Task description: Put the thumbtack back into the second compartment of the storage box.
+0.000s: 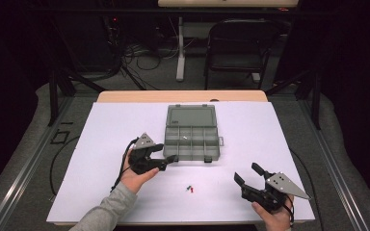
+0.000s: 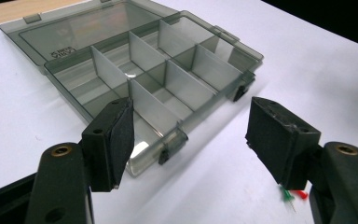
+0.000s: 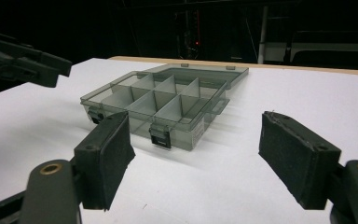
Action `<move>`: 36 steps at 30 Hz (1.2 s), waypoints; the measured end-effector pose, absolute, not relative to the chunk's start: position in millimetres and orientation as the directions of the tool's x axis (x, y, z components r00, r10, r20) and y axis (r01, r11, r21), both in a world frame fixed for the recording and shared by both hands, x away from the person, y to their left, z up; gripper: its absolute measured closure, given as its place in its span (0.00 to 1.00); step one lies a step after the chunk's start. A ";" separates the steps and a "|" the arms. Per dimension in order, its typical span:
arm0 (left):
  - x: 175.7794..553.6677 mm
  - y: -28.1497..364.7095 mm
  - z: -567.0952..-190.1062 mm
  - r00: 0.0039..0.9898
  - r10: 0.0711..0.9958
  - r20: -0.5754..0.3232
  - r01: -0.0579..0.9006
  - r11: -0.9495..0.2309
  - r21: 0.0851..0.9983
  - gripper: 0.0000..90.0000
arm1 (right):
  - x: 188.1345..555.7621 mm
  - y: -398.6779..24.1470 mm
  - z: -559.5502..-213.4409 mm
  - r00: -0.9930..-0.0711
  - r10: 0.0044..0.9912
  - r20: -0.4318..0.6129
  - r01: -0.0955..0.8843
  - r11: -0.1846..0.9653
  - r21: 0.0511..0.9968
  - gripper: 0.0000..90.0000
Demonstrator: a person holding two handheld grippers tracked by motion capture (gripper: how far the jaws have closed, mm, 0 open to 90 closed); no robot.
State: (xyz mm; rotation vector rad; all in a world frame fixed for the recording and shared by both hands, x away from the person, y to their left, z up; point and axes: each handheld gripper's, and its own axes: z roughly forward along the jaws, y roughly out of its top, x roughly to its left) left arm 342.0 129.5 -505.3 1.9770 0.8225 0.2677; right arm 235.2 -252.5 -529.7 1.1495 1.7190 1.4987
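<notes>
A grey see-through compartment box [image 1: 191, 142] [image 2: 135, 60] [image 3: 163, 98] lies open on the white sheet, its lid [image 1: 191, 116] folded flat behind it. My left gripper [image 1: 166, 153] [image 2: 191, 112] is open with nothing between its jaws. It hovers at the box's front left corner, close to a latch [image 2: 172, 145]. My right gripper [image 1: 246, 172] [image 3: 196, 123] stands open and empty near the table's front right, pointing towards the box from a distance. A few small red, green and blue pins [image 1: 190, 188] [image 2: 292, 195] lie on the sheet between the two hands.
The white sheet [image 1: 125, 125] covers most of a wooden table [image 1: 183, 96]. Behind the table stand a black folding chair [image 1: 238, 43] and a white table leg [image 1: 180, 48], with cables on the floor. A black cable [image 1: 58, 159] hangs off the table's left side.
</notes>
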 end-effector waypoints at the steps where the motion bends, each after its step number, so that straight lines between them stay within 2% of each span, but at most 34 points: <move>1: 339.4 130.4 -506.0 0.752 0.646 -0.134 0.434 -0.331 0.838 0.36 | 235.1 -252.0 -529.7 -0.463 0.880 0.110 0.228 -0.003 0.974 0.27; 10: 315.6 132.9 -513.8 0.776 0.616 -0.138 0.408 -0.323 0.854 0.37 | 234.4 -250.1 -530.3 -0.473 0.878 0.073 0.212 0.032 0.977 0.23; 18: 306.6 126.9 -528.8 0.782 0.599 -0.173 0.438 -0.330 0.837 0.39 | 232.3 -248.4 -531.0 -0.493 0.869 0.051 0.197 0.055 0.979 0.21; 29: 300.5 108.4 -543.8 0.809 0.557 -0.185 0.447 -0.381 0.809 0.47 | 232.3 -249.5 -530.7 -0.495 0.867 0.054 0.195 0.050 0.980 0.21; 36: 294.9 96.7 -551.5 0.827 0.533 -0.180 0.444 -0.421 0.791 0.58 | 232.4 -250.0 -530.7 -0.496 0.867 0.052 0.196 0.054 0.979 0.21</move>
